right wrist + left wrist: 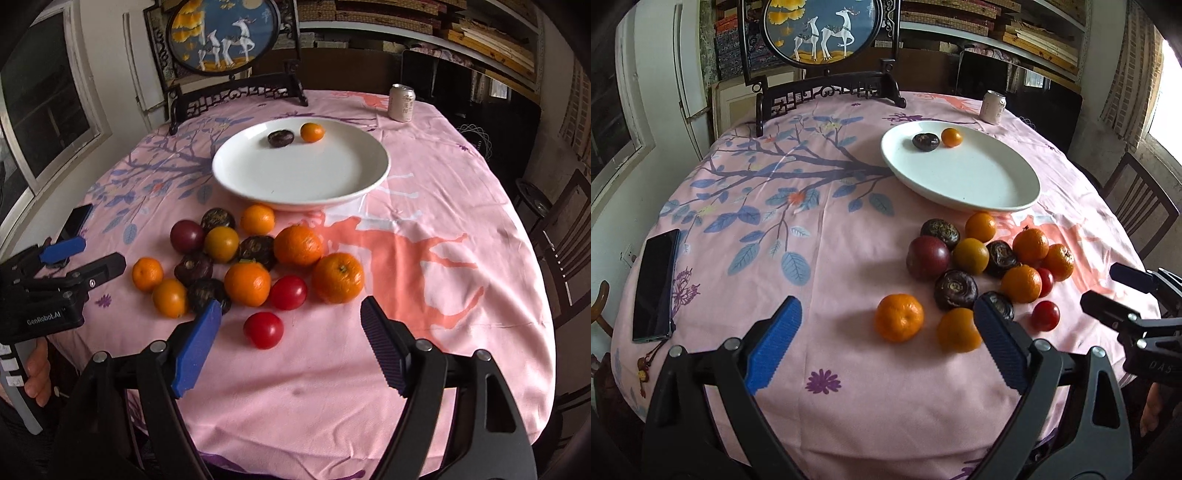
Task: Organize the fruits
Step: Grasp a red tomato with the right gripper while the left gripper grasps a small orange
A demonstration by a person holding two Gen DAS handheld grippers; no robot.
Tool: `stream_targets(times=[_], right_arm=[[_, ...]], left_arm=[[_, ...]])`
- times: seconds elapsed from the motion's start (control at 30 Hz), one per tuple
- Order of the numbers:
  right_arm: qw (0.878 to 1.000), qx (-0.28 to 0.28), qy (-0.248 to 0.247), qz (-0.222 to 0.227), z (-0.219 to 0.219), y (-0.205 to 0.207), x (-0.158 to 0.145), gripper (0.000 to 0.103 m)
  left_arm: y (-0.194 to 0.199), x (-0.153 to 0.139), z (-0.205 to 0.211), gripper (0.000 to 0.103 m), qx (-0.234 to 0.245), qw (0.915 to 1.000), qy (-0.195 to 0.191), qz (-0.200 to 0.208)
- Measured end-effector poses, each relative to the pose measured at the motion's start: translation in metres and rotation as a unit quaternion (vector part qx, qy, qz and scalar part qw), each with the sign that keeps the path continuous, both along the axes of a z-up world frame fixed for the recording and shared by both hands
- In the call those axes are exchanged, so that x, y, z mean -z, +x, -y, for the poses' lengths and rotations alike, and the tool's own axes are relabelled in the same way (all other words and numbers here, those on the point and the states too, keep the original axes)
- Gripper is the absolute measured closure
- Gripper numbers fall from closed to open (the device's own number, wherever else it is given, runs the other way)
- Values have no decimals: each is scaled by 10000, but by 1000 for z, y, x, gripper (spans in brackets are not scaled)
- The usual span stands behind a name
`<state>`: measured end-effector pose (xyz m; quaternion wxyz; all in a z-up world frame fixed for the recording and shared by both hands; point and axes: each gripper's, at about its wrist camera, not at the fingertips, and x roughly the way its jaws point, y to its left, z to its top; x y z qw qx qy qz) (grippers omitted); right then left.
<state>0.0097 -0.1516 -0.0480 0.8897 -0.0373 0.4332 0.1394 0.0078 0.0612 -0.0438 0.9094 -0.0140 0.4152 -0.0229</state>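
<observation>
My left gripper and right gripper both spread apart, holding nothing, fruit pile crowding before the white plate (two pieces already on it), phone far left, can behind.

Soft window daylight, mild shadows, sharp centre, strong fisheye bending, dark corners

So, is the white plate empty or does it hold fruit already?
Not empty: the white plate holds a small orange and a dark fruit.
</observation>
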Motion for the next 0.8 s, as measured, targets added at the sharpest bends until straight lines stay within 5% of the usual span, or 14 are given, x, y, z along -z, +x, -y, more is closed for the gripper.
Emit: stream_targets(times=[0.23,0.27,0.33,0.4,0.67,0.8], right_arm=[[9993,-200,64,-298,-16,3,33,28],[9994,-206,50,-280,-17,5,35,32],[9987,-257,35,-445,-21,12,44,63],[9980,-235,69,-578,-22,19,54,70],[9985,-150,217,-471,-13,11,43,72],[9983,-93,263,-504,-9,10,44,72]], left_arm=[[-3,28,-20,7,-200,9991,-75,-377],[-2,30,-22,7,-217,9989,-84,-402],[-1,35,-22,7,-227,9986,-98,-458],[1,39,-21,7,-173,9984,-137,-517],[18,55,-11,7,-106,9978,-131,-645],[29,60,-6,19,-81,9980,-177,-602]])
